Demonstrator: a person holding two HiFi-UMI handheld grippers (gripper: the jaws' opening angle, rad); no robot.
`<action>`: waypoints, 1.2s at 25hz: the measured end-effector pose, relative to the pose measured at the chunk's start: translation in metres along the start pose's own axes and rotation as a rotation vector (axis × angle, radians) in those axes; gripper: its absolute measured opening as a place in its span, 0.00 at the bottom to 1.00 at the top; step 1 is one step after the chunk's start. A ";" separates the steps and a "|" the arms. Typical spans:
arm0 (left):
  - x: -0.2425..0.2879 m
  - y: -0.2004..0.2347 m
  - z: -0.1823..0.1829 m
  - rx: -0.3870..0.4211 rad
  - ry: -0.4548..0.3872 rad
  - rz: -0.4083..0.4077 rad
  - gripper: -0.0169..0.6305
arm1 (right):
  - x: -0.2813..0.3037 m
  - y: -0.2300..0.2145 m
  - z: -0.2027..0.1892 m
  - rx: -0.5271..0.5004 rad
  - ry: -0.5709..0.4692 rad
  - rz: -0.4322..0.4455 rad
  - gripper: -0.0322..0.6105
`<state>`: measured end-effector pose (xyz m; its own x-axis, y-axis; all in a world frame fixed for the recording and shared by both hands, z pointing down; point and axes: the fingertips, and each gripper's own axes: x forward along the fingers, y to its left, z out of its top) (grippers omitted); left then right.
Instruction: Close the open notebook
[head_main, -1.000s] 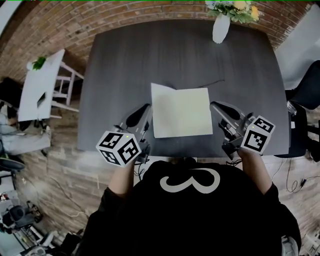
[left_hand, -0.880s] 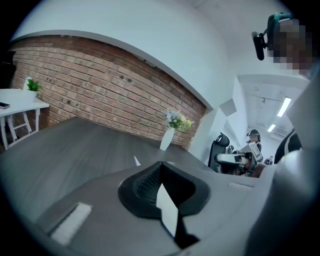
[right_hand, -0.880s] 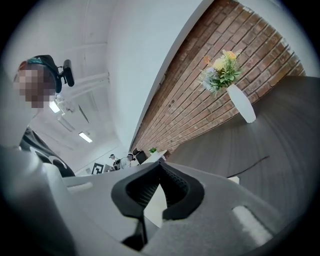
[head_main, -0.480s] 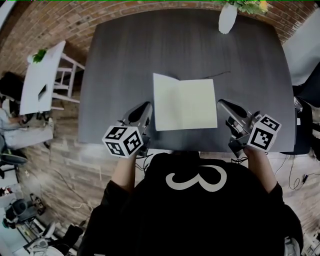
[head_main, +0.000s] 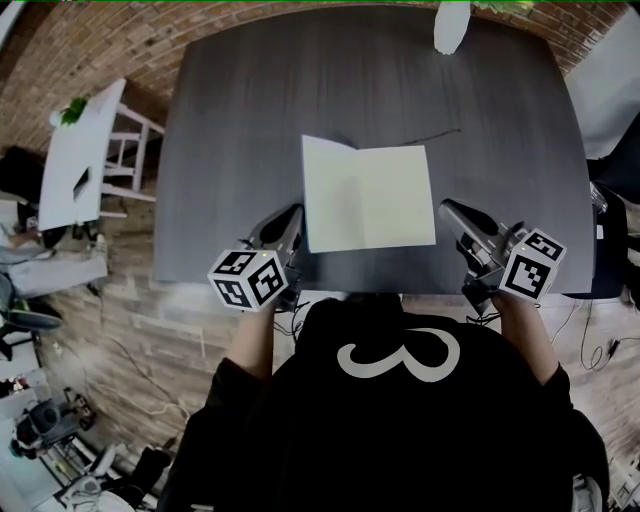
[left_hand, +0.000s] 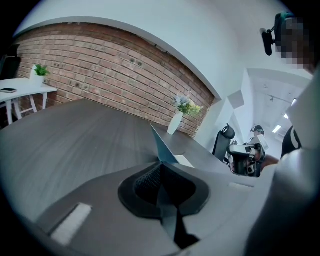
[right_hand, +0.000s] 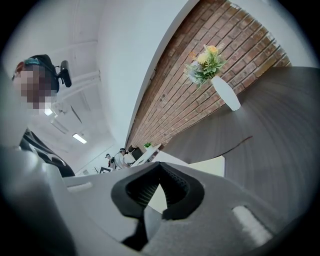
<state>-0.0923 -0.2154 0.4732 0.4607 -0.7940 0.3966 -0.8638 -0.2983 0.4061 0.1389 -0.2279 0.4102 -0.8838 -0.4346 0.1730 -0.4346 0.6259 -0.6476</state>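
The open notebook (head_main: 368, 195) lies with pale blank pages up in the middle of the dark table (head_main: 240, 120). Its left leaf (left_hand: 162, 146) stands up at an angle in the left gripper view, and a flat page (right_hand: 211, 166) shows past the right jaws. My left gripper (head_main: 293, 213) rests near the table's front edge, just left of the notebook, jaws together and holding nothing. My right gripper (head_main: 447, 207) sits just right of the notebook's lower right corner, also shut and not touching it.
A white vase of flowers (head_main: 449, 28) stands at the table's far edge. A thin dark cord (head_main: 435, 135) lies behind the notebook. A white side table (head_main: 80, 155) stands off to the left and a black chair (head_main: 618, 160) to the right.
The head camera has tilted, so the table and notebook sit a little higher in view. Both grippers keep their places beside the notebook, which lies as before.
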 end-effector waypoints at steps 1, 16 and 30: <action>0.000 -0.001 0.000 -0.003 -0.001 -0.003 0.05 | -0.001 0.000 -0.001 0.002 0.001 -0.002 0.05; 0.010 -0.029 0.011 0.029 -0.002 -0.065 0.05 | -0.012 -0.002 -0.006 0.001 0.002 -0.002 0.05; 0.047 -0.075 0.015 0.103 0.045 -0.165 0.05 | -0.028 -0.012 -0.007 0.001 -0.005 -0.029 0.05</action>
<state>-0.0089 -0.2380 0.4493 0.6043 -0.7062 0.3688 -0.7910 -0.4767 0.3835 0.1681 -0.2189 0.4181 -0.8700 -0.4560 0.1878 -0.4599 0.6126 -0.6429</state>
